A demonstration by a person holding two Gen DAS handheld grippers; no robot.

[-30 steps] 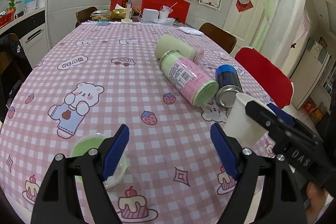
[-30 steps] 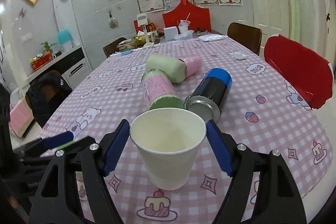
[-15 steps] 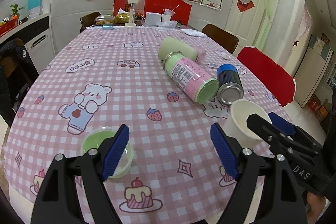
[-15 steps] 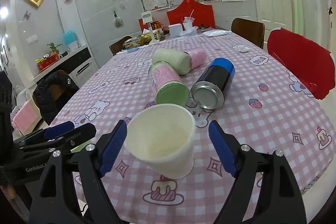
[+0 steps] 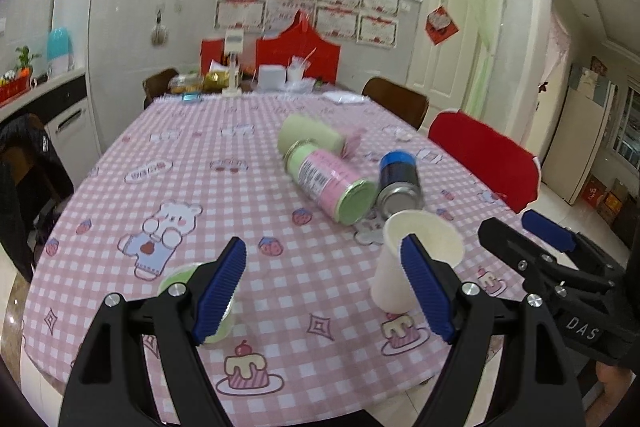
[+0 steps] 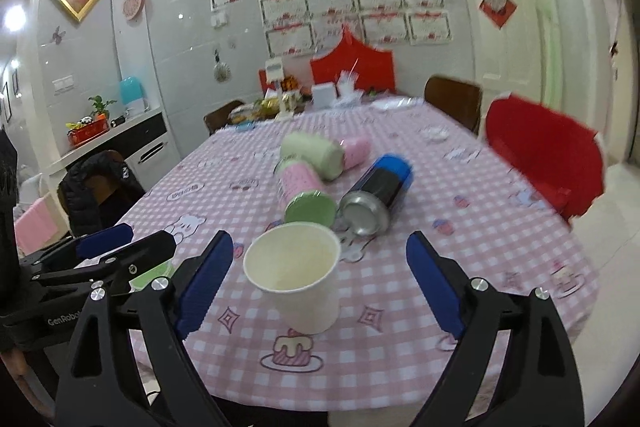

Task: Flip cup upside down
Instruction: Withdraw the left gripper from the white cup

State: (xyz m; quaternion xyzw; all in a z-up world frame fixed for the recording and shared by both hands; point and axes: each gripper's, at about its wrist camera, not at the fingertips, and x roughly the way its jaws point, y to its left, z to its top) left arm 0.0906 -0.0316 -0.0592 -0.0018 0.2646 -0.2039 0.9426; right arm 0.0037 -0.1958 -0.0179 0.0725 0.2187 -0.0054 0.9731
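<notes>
On the left, the left claw (image 5: 324, 285) hangs over the near edge of the table (image 5: 224, 195), its two blue-padded fingers spread wide with nothing between them. Just behind its left finger sits a small green-lidded tub (image 5: 218, 323), partly hidden by the pad. A bear print (image 5: 160, 239) marks the pink checked cloth further back on that side.

Toward the middle, the white paper cup (image 6: 294, 275) stands mouth up on the table, leaning a little, near the front edge and just above a cake print (image 6: 290, 349). In the left wrist view the cup (image 5: 416, 259) is partly covered by the left claw's right finger. Just behind the cup lie three containers on their sides: a pink jar with a green lid (image 6: 306, 197), a pale green and pink bottle (image 6: 320, 153) beyond it, and, to the right, a dark can with a blue cap (image 6: 378, 191).

The right claw (image 6: 320, 287) is also wide apart; the cup sits in the gap between its fingers, closer to the left one, touching neither. Further right, a red chair (image 6: 546, 157) stands beside the table.
</notes>
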